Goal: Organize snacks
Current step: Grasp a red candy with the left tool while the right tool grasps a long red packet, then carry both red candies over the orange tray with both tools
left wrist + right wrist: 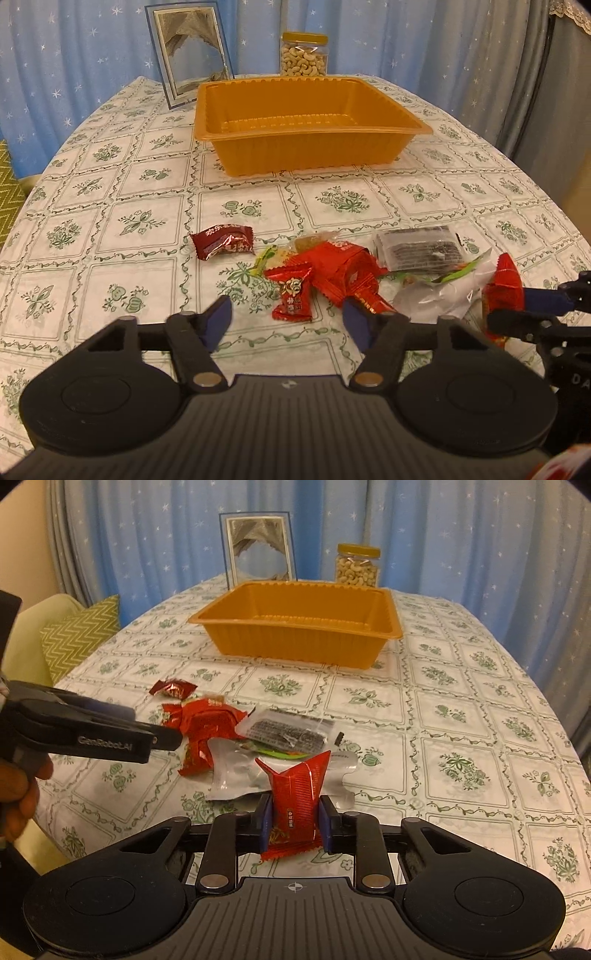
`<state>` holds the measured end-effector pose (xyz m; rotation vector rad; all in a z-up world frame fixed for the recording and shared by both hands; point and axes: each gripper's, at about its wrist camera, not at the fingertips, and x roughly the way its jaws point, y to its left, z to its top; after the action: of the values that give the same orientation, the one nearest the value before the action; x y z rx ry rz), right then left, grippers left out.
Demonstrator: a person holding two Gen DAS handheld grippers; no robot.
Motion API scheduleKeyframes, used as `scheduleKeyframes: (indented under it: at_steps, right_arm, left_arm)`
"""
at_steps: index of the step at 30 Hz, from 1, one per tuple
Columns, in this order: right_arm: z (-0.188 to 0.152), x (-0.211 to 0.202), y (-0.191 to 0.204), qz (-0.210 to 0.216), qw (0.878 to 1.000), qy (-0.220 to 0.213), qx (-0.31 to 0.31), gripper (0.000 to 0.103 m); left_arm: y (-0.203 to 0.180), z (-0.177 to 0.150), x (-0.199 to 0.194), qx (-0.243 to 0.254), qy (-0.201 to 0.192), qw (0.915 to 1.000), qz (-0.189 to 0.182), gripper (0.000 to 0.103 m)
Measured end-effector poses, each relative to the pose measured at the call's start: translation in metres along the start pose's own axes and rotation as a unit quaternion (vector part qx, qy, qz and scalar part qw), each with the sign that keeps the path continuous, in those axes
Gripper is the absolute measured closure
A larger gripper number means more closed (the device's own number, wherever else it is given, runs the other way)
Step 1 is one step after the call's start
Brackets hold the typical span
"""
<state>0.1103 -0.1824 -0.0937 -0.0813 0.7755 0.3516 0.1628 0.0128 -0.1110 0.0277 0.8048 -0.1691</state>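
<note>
Barely underway: orange tray [312, 122] sits empty; right tongs [293, 821] clamp one red packet [295, 797]; left tongs [286, 319] gape over the pile [332, 269].

From my feed I see a table under a white tablecloth [461, 716] with green floral squares, blue star-dotted curtains [461, 546] behind, a grey drape [517, 74] to the right, and what may be a pale armchair holding a green zigzag cushion [79, 635].
</note>
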Motion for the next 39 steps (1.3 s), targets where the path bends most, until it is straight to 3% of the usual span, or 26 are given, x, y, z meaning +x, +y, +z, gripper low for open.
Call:
scheduleKeyframes:
  at_steps: [9,13,14,26,39]
  right_arm:
    - [0.000,-0.003,0.001,-0.008,1.000,0.002,0.006,0.077]
    - [0.001,-0.004,0.001,-0.011,1.000,0.002,0.010,0.077]
    - [0.000,-0.005,0.000,-0.011,1.000,0.002,0.011,0.077]
    - [0.010,-0.024,0.002,-0.023,1.000,-0.015,0.013,0.077]
    - [0.053,-0.044,-0.001,-0.017,0.998,-0.049,0.029,0.077]
  left_arm:
    - [-0.002,0.000,0.014,0.016,-0.006,0.9998,0.004,0.081]
    - [-0.002,-0.001,0.011,0.013,-0.006,0.9999,0.003,0.084]
    - [-0.003,-0.001,0.009,0.013,-0.006,0.9999,0.004,0.089]
    - [-0.014,0.001,-0.017,0.014,-0.013,0.9998,0.000,0.089]
    - [-0.014,0.029,-0.052,-0.012,-0.018,0.9997,-0.006,0.089]
